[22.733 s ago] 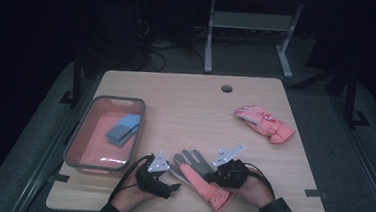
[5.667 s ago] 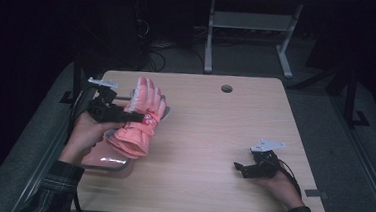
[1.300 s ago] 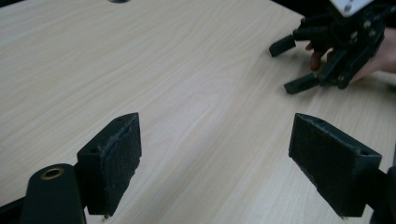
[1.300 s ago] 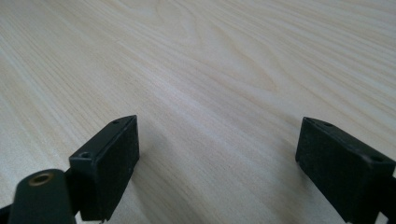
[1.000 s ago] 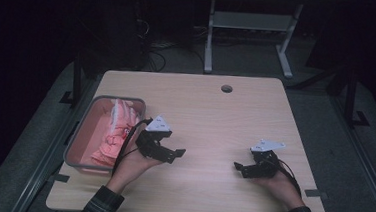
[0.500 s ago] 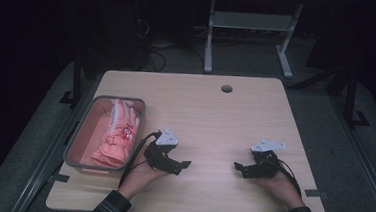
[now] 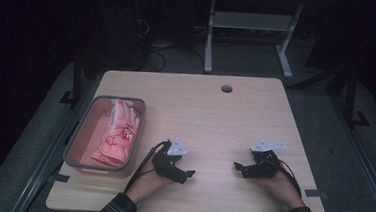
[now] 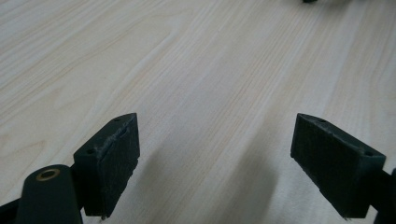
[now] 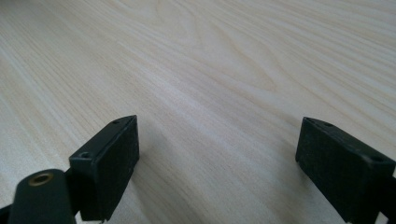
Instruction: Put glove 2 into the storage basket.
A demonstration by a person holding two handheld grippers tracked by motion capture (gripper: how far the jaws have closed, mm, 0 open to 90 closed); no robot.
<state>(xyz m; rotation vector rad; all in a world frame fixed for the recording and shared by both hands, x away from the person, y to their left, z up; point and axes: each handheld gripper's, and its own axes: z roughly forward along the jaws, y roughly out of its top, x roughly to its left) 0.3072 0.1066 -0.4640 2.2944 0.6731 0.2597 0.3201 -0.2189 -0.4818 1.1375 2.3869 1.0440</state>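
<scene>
Right, I'm resting both tongs on the tabletop near its front edge, and neither one is gripping anything. My left gripper (image 7: 187, 175) is sitting just left of the middle of that front edge, and in the left gripper view its jaws are standing wide apart with bare wood grain between them. My right gripper (image 7: 238, 168) is lying toward the front right corner, and in the right gripper view its jaws are gaping just as wide over bare wood.

Now the thing I'm working with, the pink gloves (image 7: 117, 136), are lying inside the grey tray (image 7: 75, 137) at the left edge of the tabletop. They're heaped together, and their long axis is running from the front of the tray toward the back, with the paler ends pointing at the far edge. A small red and white tag is showing on top of the heap.

So here is the relation that matters: the gloves are lying to the left of my left gripper and slightly farther back, with the tray's right wall standing between us. My left hand is clearly the nearer one; the right is well apart, across most of the tabletop's width. As I'm judging it, the gloves look settled in the tray, so the putting away looks done. Any further reach into the tray would be falling to the left tongs, going over that wall and closing across the gloves' narrow width.
</scene>
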